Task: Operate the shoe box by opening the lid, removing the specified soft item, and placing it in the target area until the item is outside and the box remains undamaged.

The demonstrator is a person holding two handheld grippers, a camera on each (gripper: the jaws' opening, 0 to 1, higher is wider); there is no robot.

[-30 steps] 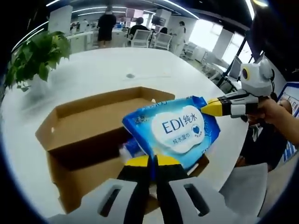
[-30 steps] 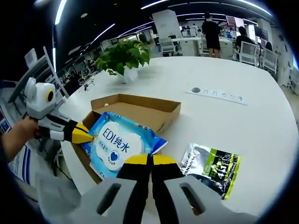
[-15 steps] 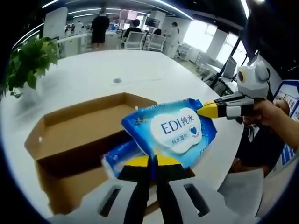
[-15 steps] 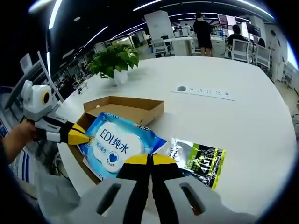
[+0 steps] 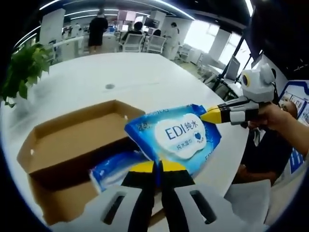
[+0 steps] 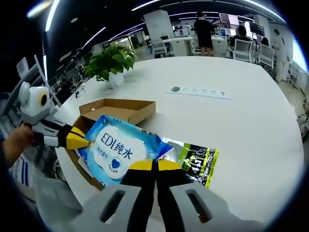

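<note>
A blue wipes pack (image 5: 176,135) with a white "EDI" label hangs above the open cardboard shoe box (image 5: 58,128). My left gripper (image 5: 158,166) is shut on the pack's near edge. My right gripper (image 5: 208,116) comes in from the right, held by a hand, and is shut on the pack's far corner. In the right gripper view the same pack (image 6: 118,147) is pinched by my right gripper (image 6: 155,165) at the bottom and by my left gripper (image 6: 79,141) from the left. The box (image 6: 116,107) lies behind it. A second blue pack (image 5: 113,166) lies inside the box.
A black and green packet (image 6: 195,159) lies on the white table (image 6: 231,125) just right of the held pack. A potted plant (image 6: 108,60) stands beyond the box, and a socket strip (image 6: 198,92) sits mid-table. People and office chairs are far behind.
Both grippers have carried the wipes pack a little away from the box, toward the black and green packet. More of the second blue pack in the box now shows.
</note>
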